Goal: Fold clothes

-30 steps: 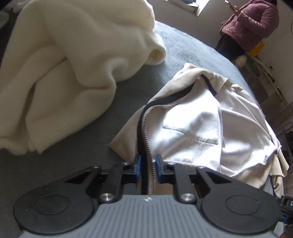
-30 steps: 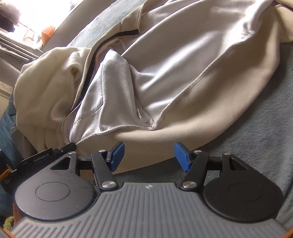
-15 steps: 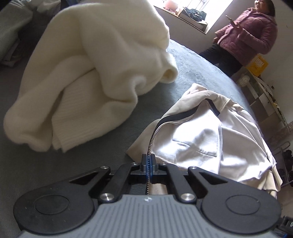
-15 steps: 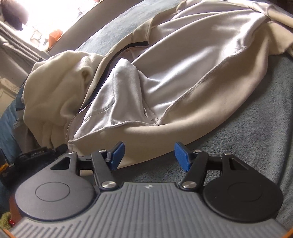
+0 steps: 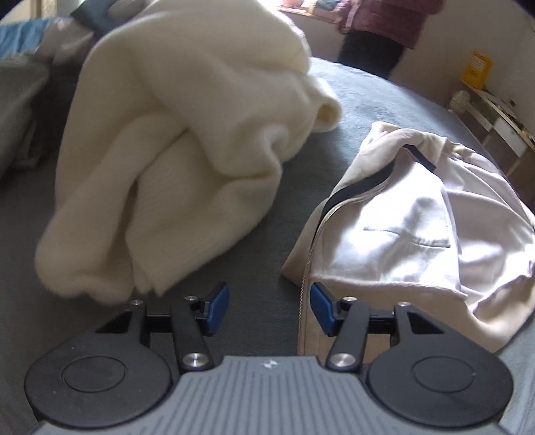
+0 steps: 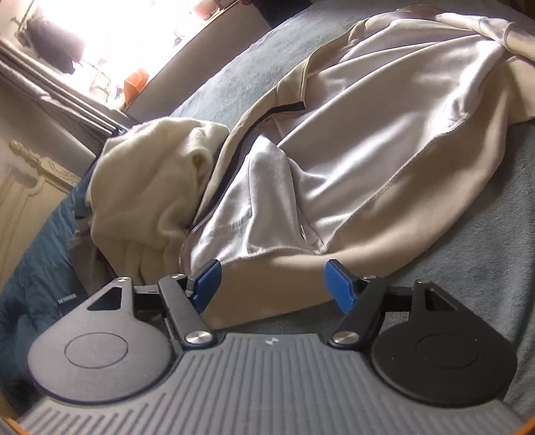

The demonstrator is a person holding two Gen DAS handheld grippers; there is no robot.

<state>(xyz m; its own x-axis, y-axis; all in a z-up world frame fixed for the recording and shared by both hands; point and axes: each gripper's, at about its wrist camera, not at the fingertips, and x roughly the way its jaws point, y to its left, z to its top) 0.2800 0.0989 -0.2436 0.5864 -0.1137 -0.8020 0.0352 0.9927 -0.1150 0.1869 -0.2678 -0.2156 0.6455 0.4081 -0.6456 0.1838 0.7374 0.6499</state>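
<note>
1. Spread across a grey bed (image 5: pixel 394 97), two garments: a bulky cream knit sweater (image 5: pixel 187 144) heaped at left in the left wrist view, and a beige zip jacket (image 6: pixel 384 160) lying open beside it, pale lining upward.
2. Jacket: soft, light, floppy fleece-type cloth, judged likely to sag and drape when lifted, not slippery. Lies rumpled, one front panel turned back, pocket bag showing.
3. Sweater: thick and plush, probably heavier and springier, likely to bulge out of any fold.
4. Best holds on the jacket, as a judgement: the firm hem band near both tools, or the edge along the zipper (image 5: pixel 306 267), where stitching stiffens the cloth.
5. Left gripper (image 5: pixel 270 309): jaws parting, nothing pressed between the pads; zipper edge lying just inside the right-hand pad, released.
6. Right gripper (image 6: pixel 273 284): jaws widening, empty, hovering over the jacket's hem band, cloth beneath but not pinched.
7. Far behind the bed, a person (image 5: pixel 378 30) standing, only partly in view.
</note>
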